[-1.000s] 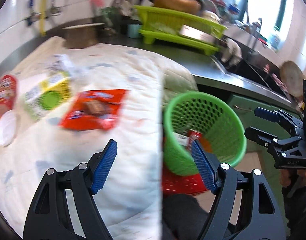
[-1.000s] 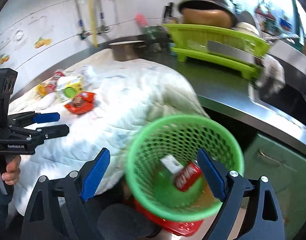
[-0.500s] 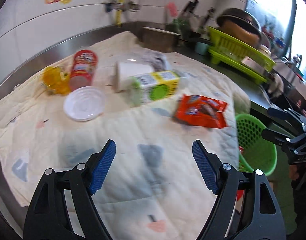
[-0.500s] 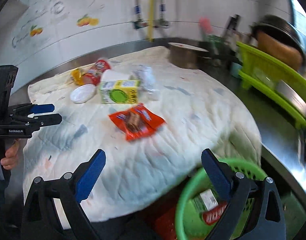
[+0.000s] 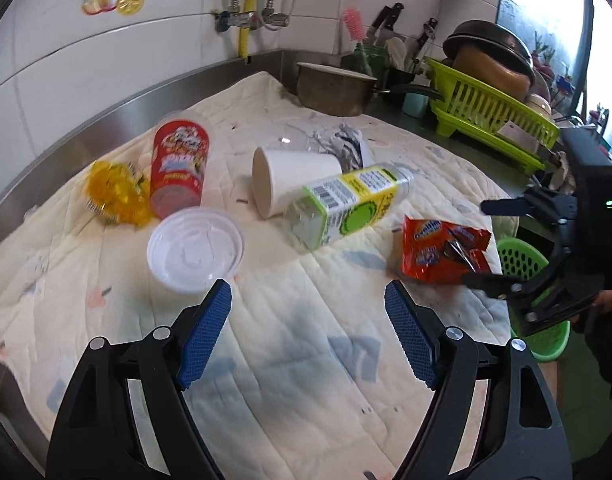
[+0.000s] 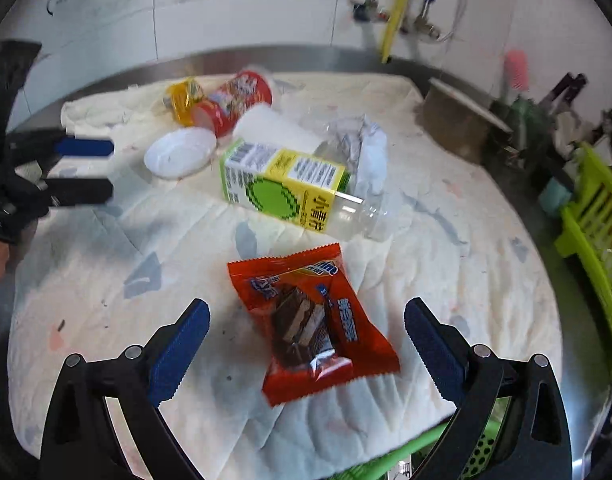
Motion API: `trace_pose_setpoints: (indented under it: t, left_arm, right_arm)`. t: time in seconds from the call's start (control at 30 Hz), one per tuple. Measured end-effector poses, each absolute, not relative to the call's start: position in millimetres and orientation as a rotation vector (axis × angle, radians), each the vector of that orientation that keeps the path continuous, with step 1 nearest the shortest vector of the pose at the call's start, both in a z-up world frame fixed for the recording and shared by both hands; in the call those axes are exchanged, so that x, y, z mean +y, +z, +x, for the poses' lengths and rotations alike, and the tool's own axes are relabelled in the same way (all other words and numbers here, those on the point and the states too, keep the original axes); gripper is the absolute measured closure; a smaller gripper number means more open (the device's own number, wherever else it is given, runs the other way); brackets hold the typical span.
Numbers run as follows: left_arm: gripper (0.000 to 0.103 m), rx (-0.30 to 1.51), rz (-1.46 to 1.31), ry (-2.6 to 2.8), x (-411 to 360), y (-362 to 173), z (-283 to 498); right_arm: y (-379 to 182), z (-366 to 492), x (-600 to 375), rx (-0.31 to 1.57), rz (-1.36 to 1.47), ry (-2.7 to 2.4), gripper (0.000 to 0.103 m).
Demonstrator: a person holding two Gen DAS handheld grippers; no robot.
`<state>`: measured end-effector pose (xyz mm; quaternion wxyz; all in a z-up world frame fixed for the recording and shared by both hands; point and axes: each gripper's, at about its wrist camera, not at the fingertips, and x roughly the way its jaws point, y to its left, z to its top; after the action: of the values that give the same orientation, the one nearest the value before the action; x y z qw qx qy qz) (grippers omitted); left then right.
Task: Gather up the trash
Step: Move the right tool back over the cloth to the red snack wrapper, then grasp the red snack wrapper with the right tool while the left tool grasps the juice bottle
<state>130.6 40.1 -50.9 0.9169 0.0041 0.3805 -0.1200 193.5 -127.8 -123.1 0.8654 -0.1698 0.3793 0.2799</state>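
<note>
Jaws of the right gripper gape wide, empty, straddling the red snack wrapper on the quilted cloth. Left gripper hovers open, empty, near the white lid.

Bottle label reads "小青柠".

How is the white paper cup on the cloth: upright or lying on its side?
Lying on its side. The white paper cup rests on the quilted cloth with its round base facing the camera.
</note>
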Motion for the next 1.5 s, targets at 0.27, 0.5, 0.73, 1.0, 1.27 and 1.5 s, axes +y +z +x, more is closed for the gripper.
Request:
trace_pose_setpoints:
  t: [0.27,0.5,0.73,1.0,1.27,1.5]
  left_arm:
    - [0.025,0.774,0.134,-0.355,21,-48,160]
    - [0.026,0.773,0.240,-0.435,-5,-51,193]
    - [0.032,0.792,0.299,-0.493,-26,-57,226]
    - [0.036,0.843,0.377,-0.528,-42,-70,250]
    - [0.041,0.864,0.452,-0.516,-49,-77,259]
    - [0.041,0.866,0.525,-0.523,-60,-80,261]
  right_arm:
    - [-148,222,-117,0.888,-0.394,0.642,0.009]
    - [-160,218,-124,0.922,-0.337,0.673,0.035]
    - [-151,199,-144,0.888,-0.248,0.661,0.044]
    - [-141,169,-170,0.847,-0.170,0.653,0.044]
    - [-140,145,-198,0.834,-0.111,0.600,0.044]
    - [-149,126,-229,0.849,-0.052,0.534,0.044]
